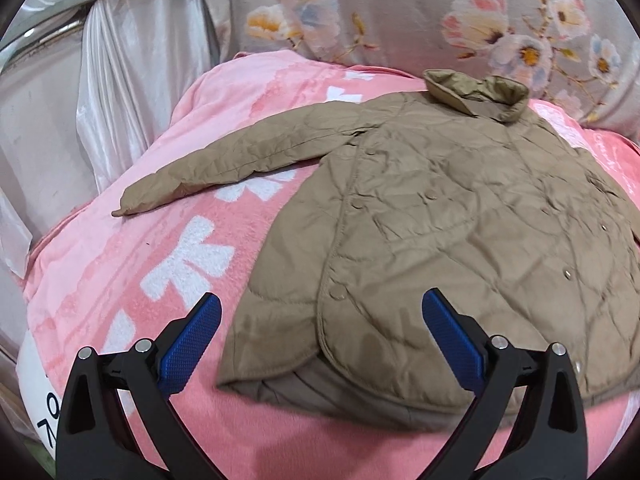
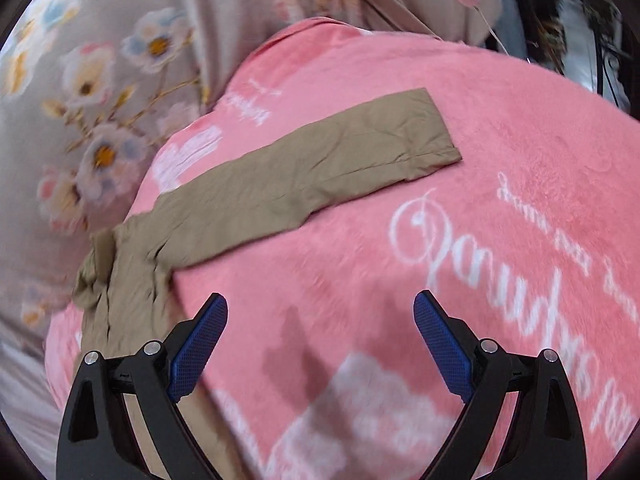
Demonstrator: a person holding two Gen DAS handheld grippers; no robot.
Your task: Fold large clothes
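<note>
A tan quilted jacket (image 1: pixel 440 216) lies spread flat on a pink blanket (image 1: pixel 140 240), collar at the far side, one sleeve (image 1: pixel 224 168) stretched out to the left. My left gripper (image 1: pixel 320 312) is open and empty, hovering over the jacket's near hem. In the right wrist view the jacket's other sleeve (image 2: pixel 304 172) lies stretched across the blanket (image 2: pixel 400 260), cuff at the far right. My right gripper (image 2: pixel 320 308) is open and empty above bare blanket, just right of the jacket's body (image 2: pixel 128 292).
A grey floral cloth (image 1: pixel 400 12) backs the bed and also shows in the right wrist view (image 2: pixel 100 80). A white satin curtain (image 1: pixel 132 80) hangs at the left. The blanket's left edge drops off near white packaging (image 1: pixel 36 380).
</note>
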